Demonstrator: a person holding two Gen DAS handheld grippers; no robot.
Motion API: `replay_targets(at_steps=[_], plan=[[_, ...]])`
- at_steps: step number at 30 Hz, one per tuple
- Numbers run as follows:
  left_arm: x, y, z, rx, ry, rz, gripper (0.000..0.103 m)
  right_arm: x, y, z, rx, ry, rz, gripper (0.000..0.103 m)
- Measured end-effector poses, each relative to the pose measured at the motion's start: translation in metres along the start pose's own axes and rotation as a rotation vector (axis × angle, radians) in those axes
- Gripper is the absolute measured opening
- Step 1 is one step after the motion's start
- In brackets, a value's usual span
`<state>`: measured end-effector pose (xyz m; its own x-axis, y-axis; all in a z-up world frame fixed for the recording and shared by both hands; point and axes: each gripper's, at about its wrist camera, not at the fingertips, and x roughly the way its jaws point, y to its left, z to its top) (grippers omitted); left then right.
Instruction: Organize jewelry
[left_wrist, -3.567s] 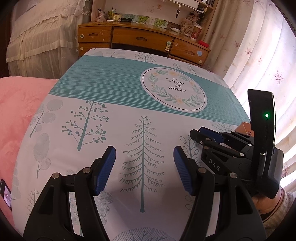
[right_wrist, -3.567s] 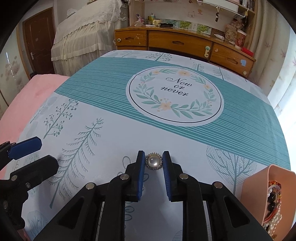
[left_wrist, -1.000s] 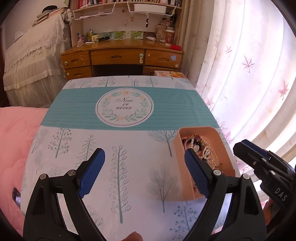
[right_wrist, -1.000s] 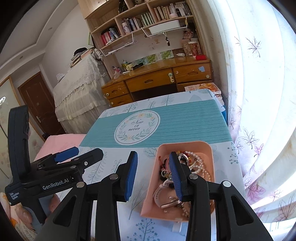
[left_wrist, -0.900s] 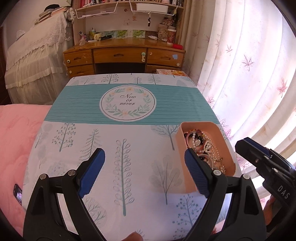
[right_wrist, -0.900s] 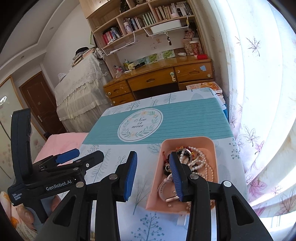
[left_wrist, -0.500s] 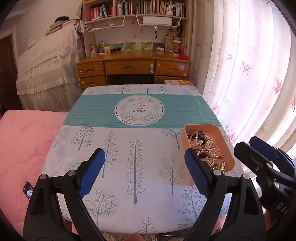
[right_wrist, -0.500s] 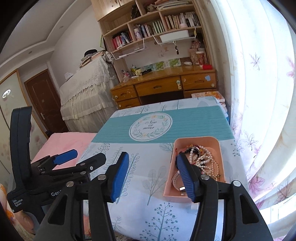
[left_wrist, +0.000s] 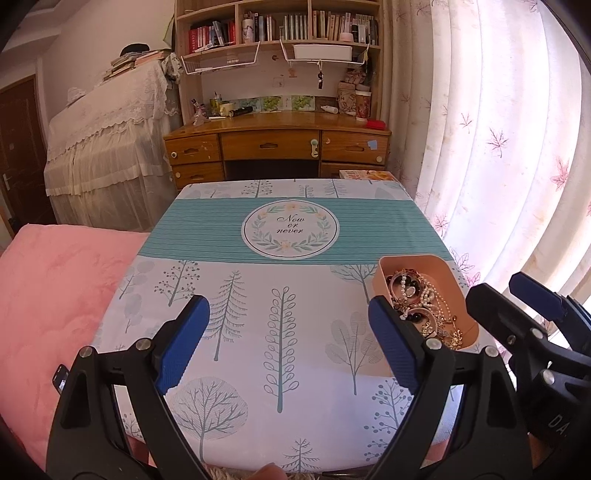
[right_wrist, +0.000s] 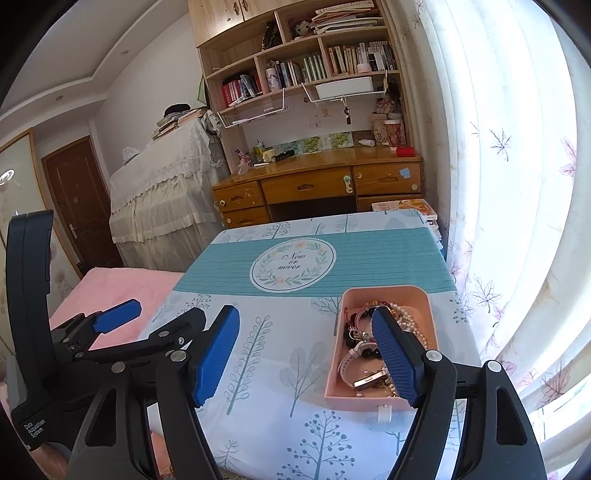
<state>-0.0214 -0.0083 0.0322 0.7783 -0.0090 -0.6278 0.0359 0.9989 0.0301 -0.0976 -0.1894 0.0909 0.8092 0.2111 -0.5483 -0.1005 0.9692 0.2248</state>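
The black left gripper with blue ribbed pads (left_wrist: 288, 345) is hanging with its jaws spread wide, gripping nothing. The matching black right gripper with blue pads (right_wrist: 306, 354) is hovering just to its right, jaws equally wide apart and holding nothing.

"now or never" on the tablecloth (left_wrist: 291, 225); "data acquisition system" on the left gripper (right_wrist: 149, 319)

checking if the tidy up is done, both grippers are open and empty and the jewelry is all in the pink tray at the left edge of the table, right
Nearly. The pink tray sits at the table's right edge, by the curtain, as the left wrist view shows. The left gripper and right gripper are open and empty; the jewelry is in it.
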Motion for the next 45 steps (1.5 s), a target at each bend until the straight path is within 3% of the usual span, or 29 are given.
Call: replay_targets(at_steps=[15, 45], plan=[[0.0, 0.008, 0.003, -0.005, -0.02, 0.038, 0.086, 0.021, -0.003, 0.007, 0.009, 0.012, 0.003, 0.076], [0.004, 0.008, 0.003, -0.017, -0.007, 0.023, 0.086, 0.021, 0.0, 0.008, -0.005, 0.001, -0.007, 0.076]])
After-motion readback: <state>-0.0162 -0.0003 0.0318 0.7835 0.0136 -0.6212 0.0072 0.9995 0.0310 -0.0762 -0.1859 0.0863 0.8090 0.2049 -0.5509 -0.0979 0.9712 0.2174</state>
